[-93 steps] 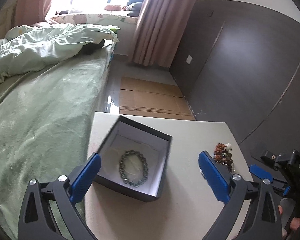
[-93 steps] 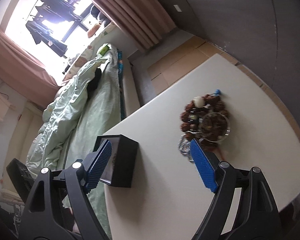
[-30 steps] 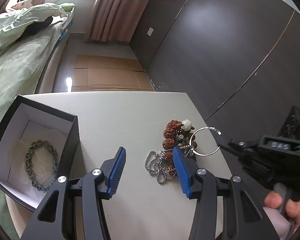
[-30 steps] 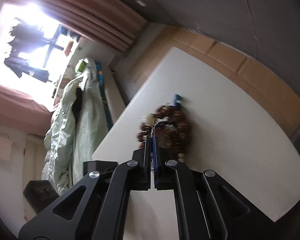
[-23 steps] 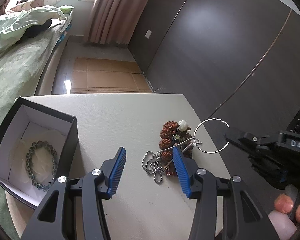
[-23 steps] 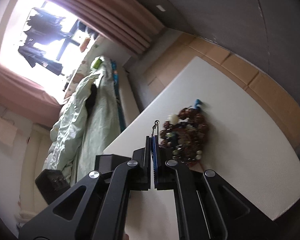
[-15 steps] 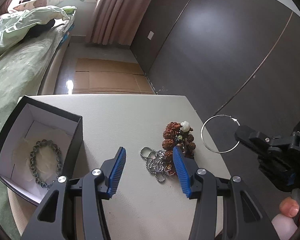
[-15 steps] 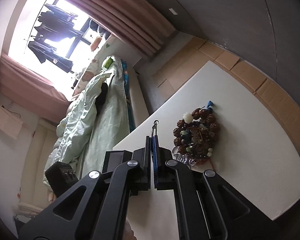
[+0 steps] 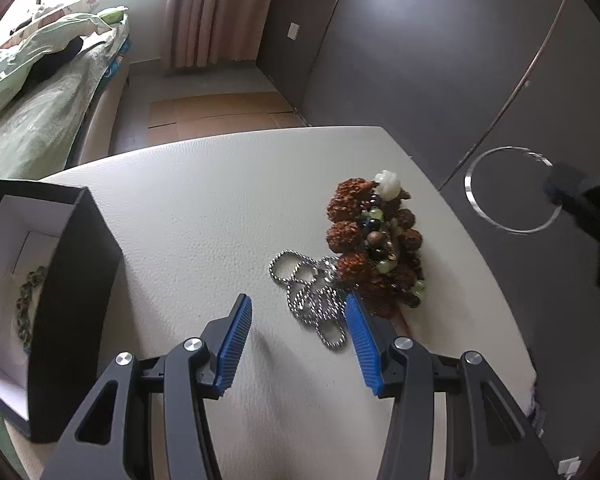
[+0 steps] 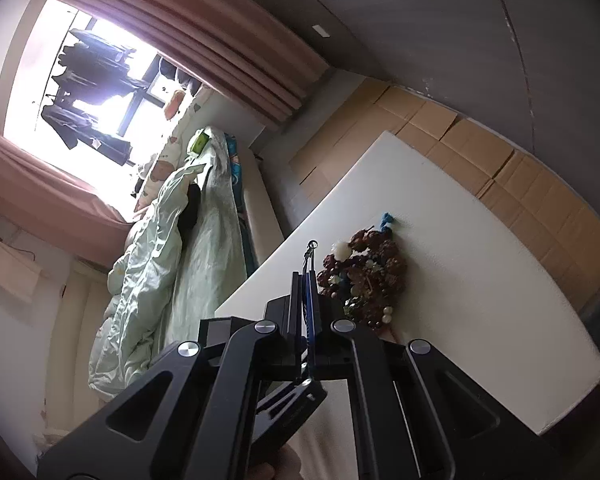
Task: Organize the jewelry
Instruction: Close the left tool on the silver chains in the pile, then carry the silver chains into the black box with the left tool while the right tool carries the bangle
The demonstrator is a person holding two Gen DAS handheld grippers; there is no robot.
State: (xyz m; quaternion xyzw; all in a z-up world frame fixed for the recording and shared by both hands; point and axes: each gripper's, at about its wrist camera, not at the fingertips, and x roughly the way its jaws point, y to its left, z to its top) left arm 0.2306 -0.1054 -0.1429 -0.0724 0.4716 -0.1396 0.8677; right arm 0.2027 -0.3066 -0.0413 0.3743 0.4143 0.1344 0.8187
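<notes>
My right gripper (image 10: 307,280) is shut on a thin silver hoop bangle (image 9: 512,190) and holds it in the air off the table's right edge; edge-on, the bangle (image 10: 310,254) sticks out past the pads. A pile of brown seed beads (image 9: 374,240) and a silver ball chain (image 9: 312,294) lies on the white table (image 9: 204,208). My left gripper (image 9: 298,340) is open just above the chain, empty. A black box (image 9: 72,280) with a white lining stands at the left and holds a green bead bracelet (image 9: 26,300).
A bed with a green quilt (image 9: 32,92) runs along the table's left side. Flat cardboard (image 9: 220,110) lies on the floor beyond the table. A dark wardrobe wall (image 9: 440,60) stands at the right. The bead pile (image 10: 364,276) also shows in the right wrist view.
My right gripper closed on the bangle, pulled it free of the pile and lifted it up and to the right. My left gripper swung from the box toward the pile and narrowed.
</notes>
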